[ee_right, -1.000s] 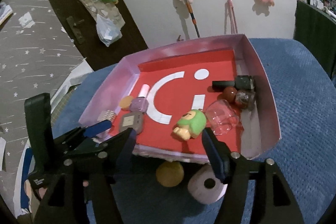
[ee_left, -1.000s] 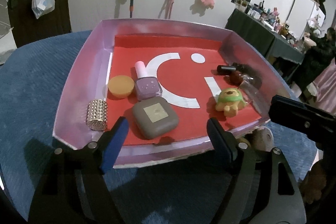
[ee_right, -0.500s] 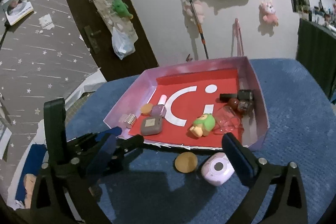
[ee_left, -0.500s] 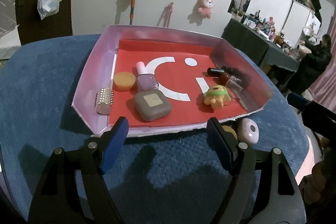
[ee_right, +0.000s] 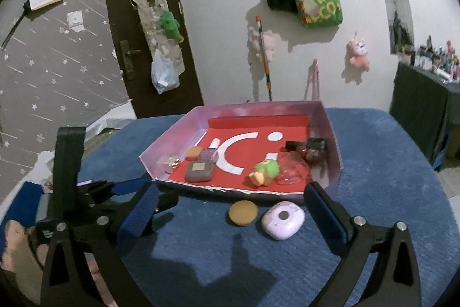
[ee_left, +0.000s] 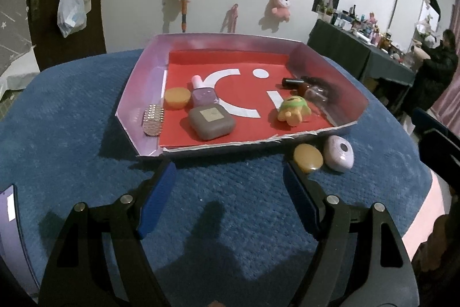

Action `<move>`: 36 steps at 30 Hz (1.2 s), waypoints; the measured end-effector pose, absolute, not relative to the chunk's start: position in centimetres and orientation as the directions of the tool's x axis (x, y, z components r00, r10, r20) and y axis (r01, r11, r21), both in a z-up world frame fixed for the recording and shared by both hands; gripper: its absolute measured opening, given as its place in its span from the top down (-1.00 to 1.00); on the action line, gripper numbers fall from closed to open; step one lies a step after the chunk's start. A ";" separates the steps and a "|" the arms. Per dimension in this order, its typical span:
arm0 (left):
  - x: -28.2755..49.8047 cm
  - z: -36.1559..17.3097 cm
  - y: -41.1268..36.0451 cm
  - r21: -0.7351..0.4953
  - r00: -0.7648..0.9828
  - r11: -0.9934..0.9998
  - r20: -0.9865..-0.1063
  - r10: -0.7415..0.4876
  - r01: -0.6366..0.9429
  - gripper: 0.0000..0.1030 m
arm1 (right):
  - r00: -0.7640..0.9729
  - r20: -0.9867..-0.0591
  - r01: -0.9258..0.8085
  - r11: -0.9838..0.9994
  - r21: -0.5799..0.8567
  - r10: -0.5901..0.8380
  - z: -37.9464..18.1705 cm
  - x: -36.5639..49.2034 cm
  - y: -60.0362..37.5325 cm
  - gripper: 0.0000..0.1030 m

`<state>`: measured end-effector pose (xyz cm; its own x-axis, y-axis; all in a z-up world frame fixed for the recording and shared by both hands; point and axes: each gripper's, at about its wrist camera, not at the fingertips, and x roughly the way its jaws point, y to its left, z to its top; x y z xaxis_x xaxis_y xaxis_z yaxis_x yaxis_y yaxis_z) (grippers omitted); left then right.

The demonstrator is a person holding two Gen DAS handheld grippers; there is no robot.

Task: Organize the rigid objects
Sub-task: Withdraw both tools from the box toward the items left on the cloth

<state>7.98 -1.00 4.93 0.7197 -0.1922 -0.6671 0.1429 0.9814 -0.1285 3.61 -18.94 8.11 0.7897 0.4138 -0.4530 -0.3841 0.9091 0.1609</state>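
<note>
Here both grippers [ee_left: 228, 197] [ee_right: 230, 213] gape empty over blue cloth [ee_left: 72, 120]; blurred, perhaps cluttered, side table [ee_left: 371, 48].

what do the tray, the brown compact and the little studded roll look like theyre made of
Tray: seemingly cardboard, glossy pink-lilac walls, red printed floor; its front edge looks torn and ragged.
Brown compact: likely hard plastic, matte grey-brown, rounded corners, a paler square inset on the lid.
Studded roll: rows of shiny silvery studs, metal or metallised plastic; the pictures cannot settle which.
</note>
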 end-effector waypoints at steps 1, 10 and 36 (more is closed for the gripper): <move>7.8 5.0 -1.0 -0.127 0.721 0.981 -0.666 -0.192 0.144 -0.50 | 0.797 -0.448 -0.381 0.912 0.150 0.406 8.1 3.4 -19.0 -1.00; 6.8 5.0 -1.7 -0.134 0.725 0.979 -0.658 -0.203 0.153 -0.89 | 0.842 -0.427 -0.336 0.940 0.066 0.331 7.4 2.0 -19.5 -1.00; 9.3 2.9 -6.0 -0.079 0.649 0.972 -0.732 -0.206 0.219 -0.90 | 0.682 -0.704 -0.286 0.958 -0.007 0.198 2.0 9.4 -21.1 -0.77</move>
